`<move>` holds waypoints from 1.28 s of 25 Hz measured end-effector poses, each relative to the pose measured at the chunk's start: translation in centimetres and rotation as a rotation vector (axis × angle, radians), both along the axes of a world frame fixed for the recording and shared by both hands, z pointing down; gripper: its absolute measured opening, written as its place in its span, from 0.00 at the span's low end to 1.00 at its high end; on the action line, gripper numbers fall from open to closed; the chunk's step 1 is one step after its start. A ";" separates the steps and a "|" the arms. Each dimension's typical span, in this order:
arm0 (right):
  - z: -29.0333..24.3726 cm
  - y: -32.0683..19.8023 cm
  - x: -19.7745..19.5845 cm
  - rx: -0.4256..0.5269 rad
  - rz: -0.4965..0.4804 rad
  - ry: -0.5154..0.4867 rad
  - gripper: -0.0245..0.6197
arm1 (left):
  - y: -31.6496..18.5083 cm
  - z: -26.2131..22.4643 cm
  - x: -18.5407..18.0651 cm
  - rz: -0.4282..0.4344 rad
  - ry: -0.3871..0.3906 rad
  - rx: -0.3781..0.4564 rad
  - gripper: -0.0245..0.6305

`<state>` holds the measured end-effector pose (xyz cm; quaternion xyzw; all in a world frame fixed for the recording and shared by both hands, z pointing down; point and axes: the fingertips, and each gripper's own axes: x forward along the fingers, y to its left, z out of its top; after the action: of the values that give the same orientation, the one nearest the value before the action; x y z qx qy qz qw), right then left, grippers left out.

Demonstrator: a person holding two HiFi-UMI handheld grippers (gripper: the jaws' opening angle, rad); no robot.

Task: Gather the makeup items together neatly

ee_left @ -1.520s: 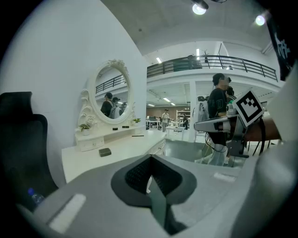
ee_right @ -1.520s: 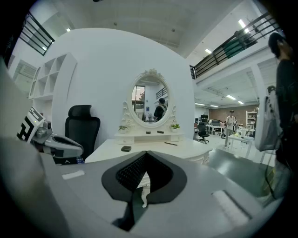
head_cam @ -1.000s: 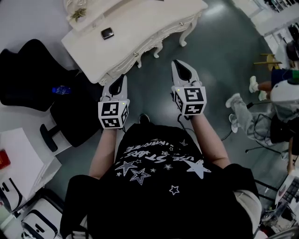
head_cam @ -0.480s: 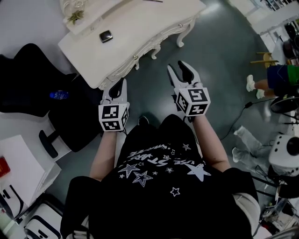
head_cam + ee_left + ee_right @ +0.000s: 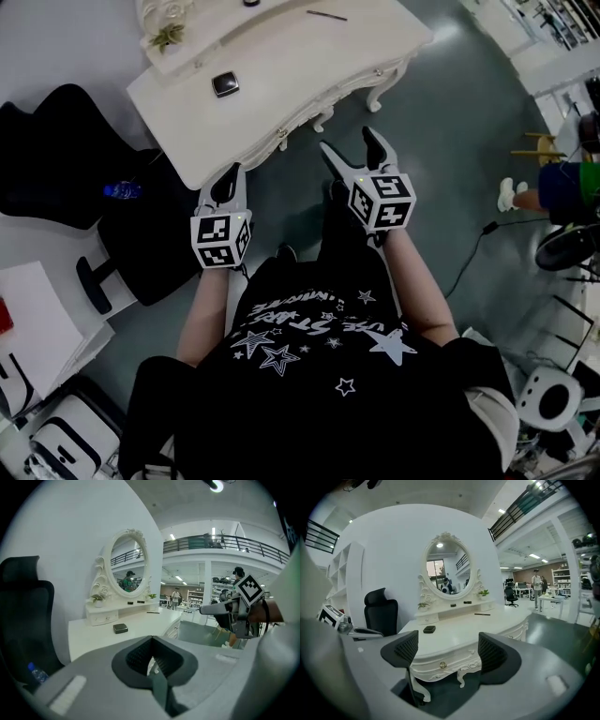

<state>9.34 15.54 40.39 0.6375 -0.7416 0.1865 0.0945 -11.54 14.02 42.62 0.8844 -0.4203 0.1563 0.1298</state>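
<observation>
A white vanity table stands ahead of me. On it lie a small black compact and, farther back, a thin dark pencil. The same compact and pencil show in the right gripper view, along with two small dark items on the shelf under the oval mirror. My left gripper hangs shut and empty before the table's front edge. My right gripper is open and empty over the floor, short of the table. Neither touches anything.
A black office chair stands left of the table, with a blue bottle on a dark seat beside it. A small potted plant sits on the shelf. Cables and a person are at the right.
My right gripper went from shut to wide open. Both grippers moved slightly forward toward the table; more of the tabletop is in view.
</observation>
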 end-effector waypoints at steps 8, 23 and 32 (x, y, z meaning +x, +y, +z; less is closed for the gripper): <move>1.8 -11.2 -0.4 -0.020 -0.244 -0.040 0.70 | -6.0 0.3 -0.3 -0.236 -0.059 -0.006 0.04; 6.9 -22.2 -8.1 -0.149 -0.868 0.047 0.70 | -10.3 0.8 -1.6 -0.714 -0.113 -0.044 0.04; 9.9 -24.9 -12.6 -0.207 -1.088 0.162 0.77 | -8.9 1.7 -2.9 -0.895 -0.103 -0.077 0.04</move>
<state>-3.27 -9.35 50.25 0.1625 -0.9318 0.1331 0.2959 -14.41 5.13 44.35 0.6013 -0.7609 0.1442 0.1965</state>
